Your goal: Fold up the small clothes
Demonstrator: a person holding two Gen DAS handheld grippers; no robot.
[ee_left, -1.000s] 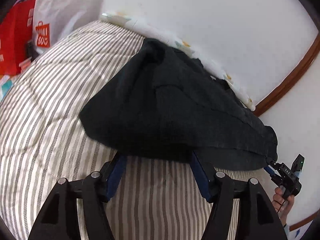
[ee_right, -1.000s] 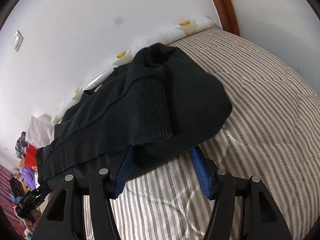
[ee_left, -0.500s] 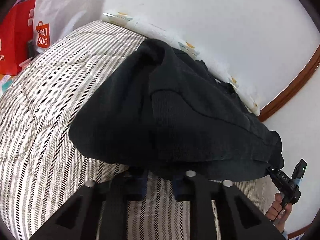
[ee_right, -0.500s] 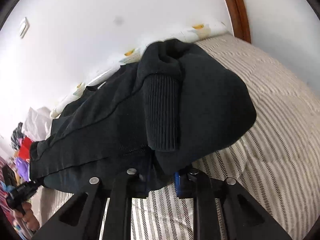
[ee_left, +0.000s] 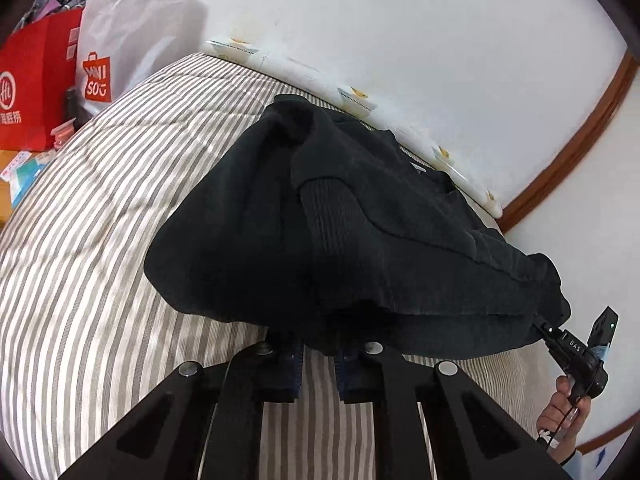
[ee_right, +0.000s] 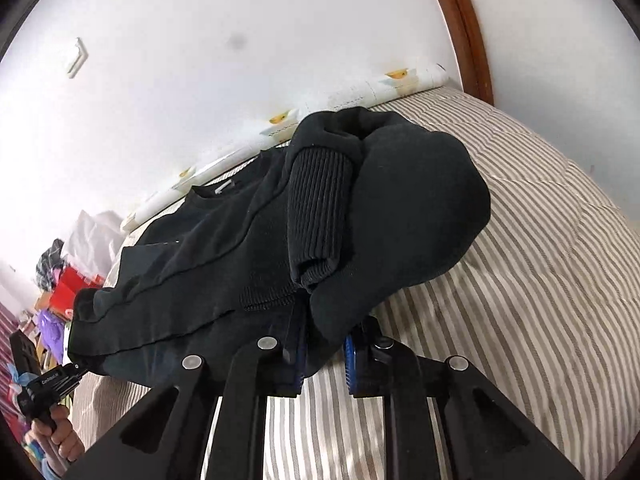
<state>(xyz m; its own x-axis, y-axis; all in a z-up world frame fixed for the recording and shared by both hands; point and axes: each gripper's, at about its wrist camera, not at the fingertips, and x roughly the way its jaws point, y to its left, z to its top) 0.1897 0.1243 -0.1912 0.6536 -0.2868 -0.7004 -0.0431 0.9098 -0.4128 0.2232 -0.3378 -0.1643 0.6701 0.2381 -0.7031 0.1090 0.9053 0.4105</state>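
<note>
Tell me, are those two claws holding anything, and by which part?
Both hold the black sweater by its near edge: the left gripper at one end, the right gripper at the other.

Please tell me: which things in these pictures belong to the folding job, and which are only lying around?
Job: black sweater, left tongs, right tongs, both shut on its hem; striped bed cover beneath.

Lying about: red bag, white bag.

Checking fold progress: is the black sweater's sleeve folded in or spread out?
Folded in: the ribbed cuff lies across the black sweater body, not out on the striped bedcover.
</note>
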